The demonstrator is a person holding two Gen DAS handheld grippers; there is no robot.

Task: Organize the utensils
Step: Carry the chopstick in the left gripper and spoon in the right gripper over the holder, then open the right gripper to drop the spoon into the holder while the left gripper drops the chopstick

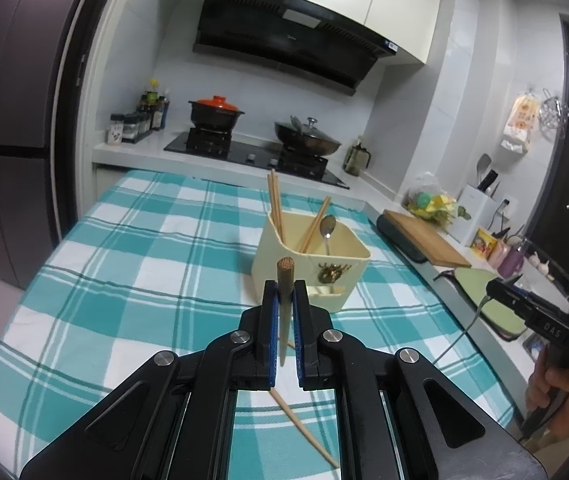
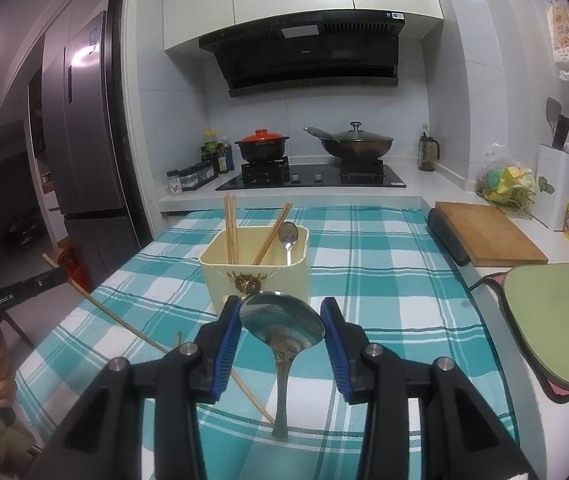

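Observation:
A cream utensil box (image 1: 316, 258) (image 2: 258, 268) stands on the checked cloth and holds several chopsticks (image 1: 275, 208) (image 2: 230, 232) and a metal spoon (image 1: 327, 232) (image 2: 288, 240). My left gripper (image 1: 284, 292) is shut on a wooden chopstick (image 1: 284, 304), held above the cloth just short of the box. My right gripper (image 2: 282, 316) is shut on the bowl of a large metal spoon (image 2: 282, 320), its handle hanging down, in front of the box. Another chopstick (image 1: 304, 426) (image 2: 252, 398) lies on the cloth.
The teal checked cloth (image 1: 132, 264) (image 2: 384, 264) covers the table. A wooden cutting board (image 1: 424, 236) (image 2: 488, 232) and a green mat (image 2: 552, 320) lie to the right. A stove with an orange-lidded pot (image 2: 262, 146) and a wok (image 2: 356, 142) stands behind.

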